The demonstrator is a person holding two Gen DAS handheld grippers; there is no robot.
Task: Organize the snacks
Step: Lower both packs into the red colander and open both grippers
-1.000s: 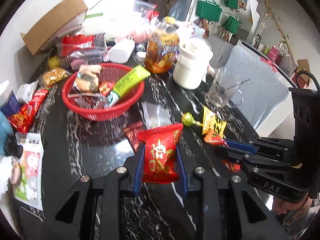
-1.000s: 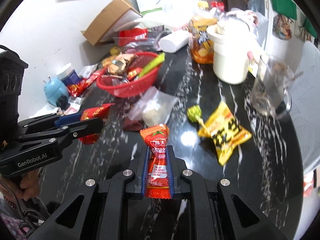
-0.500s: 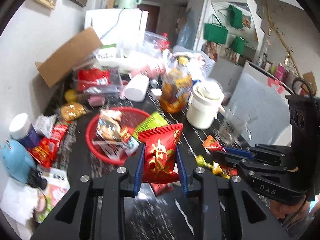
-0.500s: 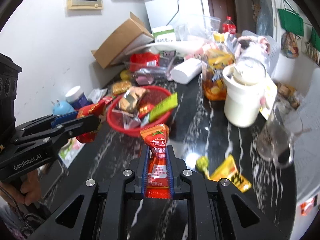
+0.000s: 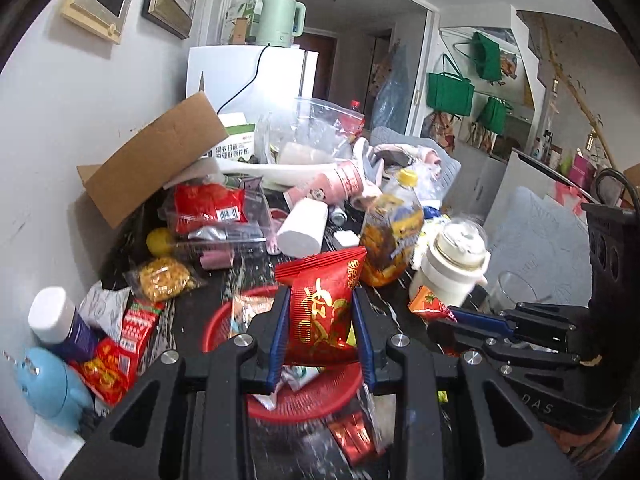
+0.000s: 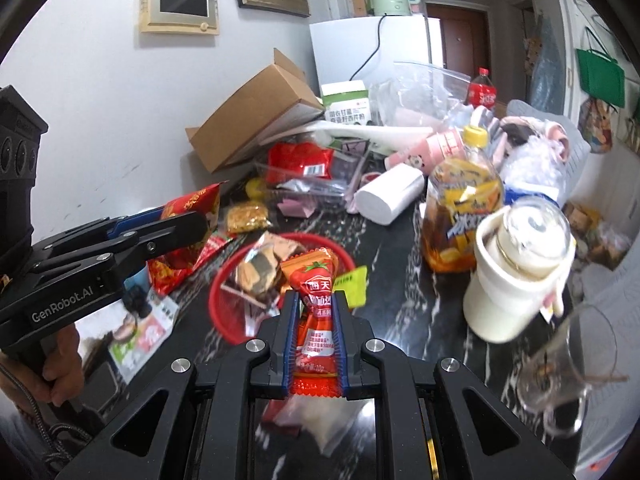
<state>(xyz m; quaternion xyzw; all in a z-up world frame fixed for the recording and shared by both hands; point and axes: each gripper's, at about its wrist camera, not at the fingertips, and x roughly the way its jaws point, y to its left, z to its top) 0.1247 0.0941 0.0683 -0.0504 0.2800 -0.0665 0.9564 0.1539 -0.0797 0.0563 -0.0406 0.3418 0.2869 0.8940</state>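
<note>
- Left hand-held gripper [image 5: 320,320] grips the red snack pouch [image 5: 320,304]; right hand-held gripper [image 6: 314,334] grips the ketchup sachet [image 6: 316,320].
- Step: carrying both toward the red basket [image 6: 224,304].
- Next, probably: centre over the basket, then release.

Snack packet [image 5: 320,312]: red, gold characters. Ketchup sachet [image 6: 316,320]: red-orange, tomato print, white lettering. Basket [image 6: 226,280]: red plastic mesh. Tabletop [image 6: 404,280]: black marble, white veins. Gripper pads [image 5: 279,332]: blue; frames black. Kettle [image 5: 280,20]: pale green. Cardboard box [image 6: 248,116]: brown. Hanging bags [image 5: 448,92]: green. Jug [image 6: 516,280]: cream white.
</note>
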